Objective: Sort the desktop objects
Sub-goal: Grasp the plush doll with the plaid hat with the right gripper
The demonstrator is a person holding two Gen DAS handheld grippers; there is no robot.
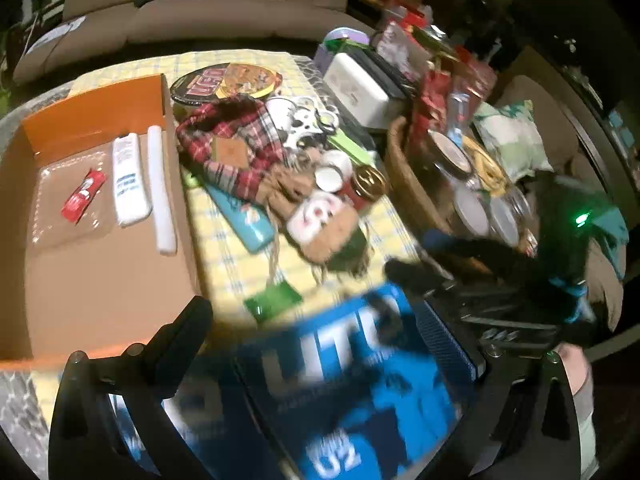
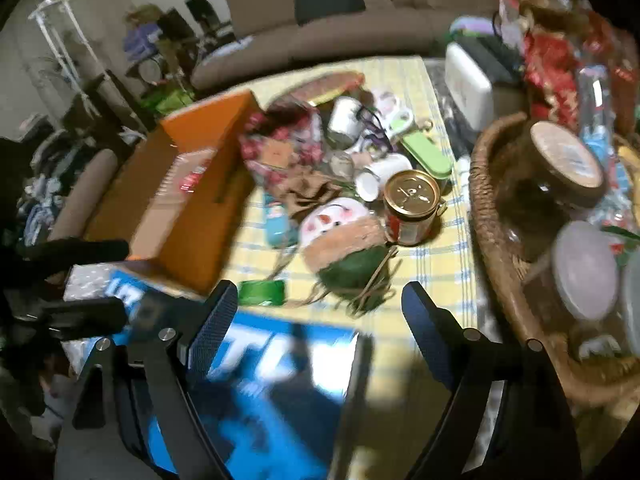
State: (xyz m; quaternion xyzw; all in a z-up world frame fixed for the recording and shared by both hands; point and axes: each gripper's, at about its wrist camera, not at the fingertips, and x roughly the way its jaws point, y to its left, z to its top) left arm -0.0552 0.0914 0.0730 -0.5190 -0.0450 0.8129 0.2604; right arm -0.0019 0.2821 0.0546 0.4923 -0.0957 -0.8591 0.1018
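Note:
A blue book or box with white lettering (image 1: pixel 340 380) lies at the table's near edge between the fingers of my left gripper (image 1: pixel 324 320), which stands wide around it; whether the pads press it I cannot tell. It also shows in the right wrist view (image 2: pixel 260 384). My right gripper (image 2: pixel 316 300) is open and empty above the book's right end, and shows in the left wrist view (image 1: pixel 500 280). An orange cardboard box (image 1: pixel 96 264) on the left holds a red packet (image 1: pixel 82 196), a white tube (image 1: pixel 129 178) and a white stick (image 1: pixel 160 192).
A pile lies mid-table on the yellow checked cloth (image 1: pixel 240 248): plaid cloth (image 1: pixel 236 148), teal case (image 1: pixel 246 216), plush toy (image 2: pixel 340 236), gold-lidded can (image 2: pixel 412 204), green case (image 2: pixel 426 156). A wicker basket (image 2: pixel 492 216) of jars stands right. A sofa (image 1: pixel 200 12) is behind.

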